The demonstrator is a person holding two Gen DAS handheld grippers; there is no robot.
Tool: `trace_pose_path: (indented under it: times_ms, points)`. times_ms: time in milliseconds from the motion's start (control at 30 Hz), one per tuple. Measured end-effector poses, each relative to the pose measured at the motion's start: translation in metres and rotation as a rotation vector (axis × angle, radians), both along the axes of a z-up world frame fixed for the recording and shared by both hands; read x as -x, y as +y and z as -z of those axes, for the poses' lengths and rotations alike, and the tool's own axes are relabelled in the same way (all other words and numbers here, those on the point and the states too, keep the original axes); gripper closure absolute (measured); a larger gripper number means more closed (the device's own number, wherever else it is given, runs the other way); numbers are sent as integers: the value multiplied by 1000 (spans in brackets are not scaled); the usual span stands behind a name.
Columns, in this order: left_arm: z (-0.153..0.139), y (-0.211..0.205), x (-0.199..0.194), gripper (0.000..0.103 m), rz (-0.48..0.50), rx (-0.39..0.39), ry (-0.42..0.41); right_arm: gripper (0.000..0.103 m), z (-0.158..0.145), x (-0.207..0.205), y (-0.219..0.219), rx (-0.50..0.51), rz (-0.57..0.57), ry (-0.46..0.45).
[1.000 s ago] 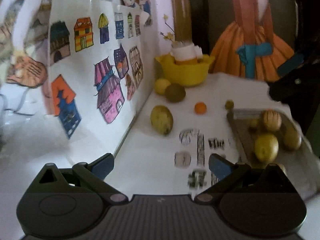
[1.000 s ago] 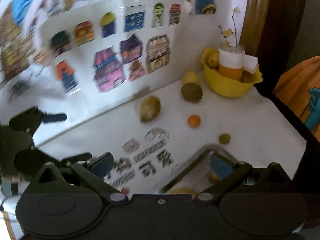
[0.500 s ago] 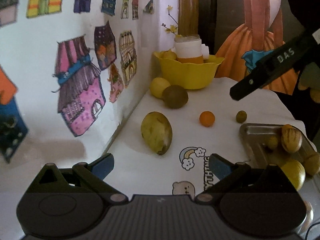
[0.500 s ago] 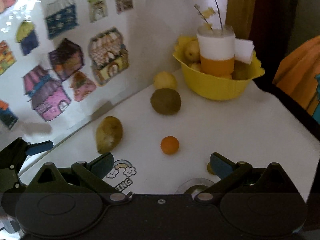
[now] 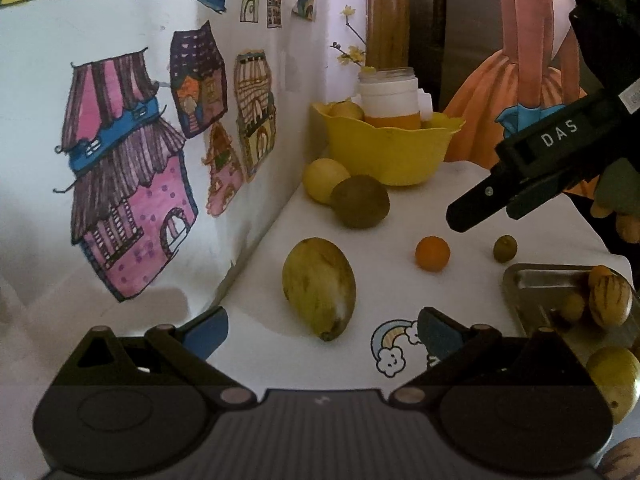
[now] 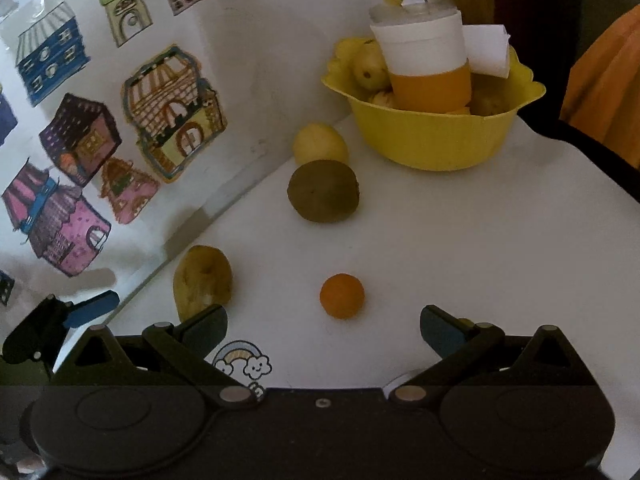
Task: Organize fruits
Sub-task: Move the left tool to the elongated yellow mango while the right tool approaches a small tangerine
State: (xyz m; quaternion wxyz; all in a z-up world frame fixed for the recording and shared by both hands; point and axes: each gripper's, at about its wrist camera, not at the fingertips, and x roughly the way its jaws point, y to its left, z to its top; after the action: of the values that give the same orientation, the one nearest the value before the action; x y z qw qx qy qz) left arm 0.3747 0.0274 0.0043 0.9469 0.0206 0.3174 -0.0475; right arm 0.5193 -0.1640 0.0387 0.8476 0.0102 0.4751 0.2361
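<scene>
Both views dim, evenly lit; soft shadows left of the mango (image 5: pixel 319 287) near the left gripper (image 5: pixel 323 326); focus sharp; fisheye bending and dark vignetting at corners

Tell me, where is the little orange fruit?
The little orange fruit sits on the white table, just ahead of the open right gripper, between the mango and tiny green fruit.

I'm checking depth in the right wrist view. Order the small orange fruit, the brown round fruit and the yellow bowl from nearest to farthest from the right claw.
1. Small round orange fruit, just ahead of the right claw.
2. Brown round fruit, mid-table, slightly left.
3. Yellow scalloped plastic bowl, far back, right of centre.
</scene>
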Motion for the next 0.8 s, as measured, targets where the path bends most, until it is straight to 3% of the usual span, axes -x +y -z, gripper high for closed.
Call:
trace_pose_path:
  times_ms: [800]
  points:
    - [13,-3,-27,0,-9,-15,-11,1,22,-26,7,-54,16,79]
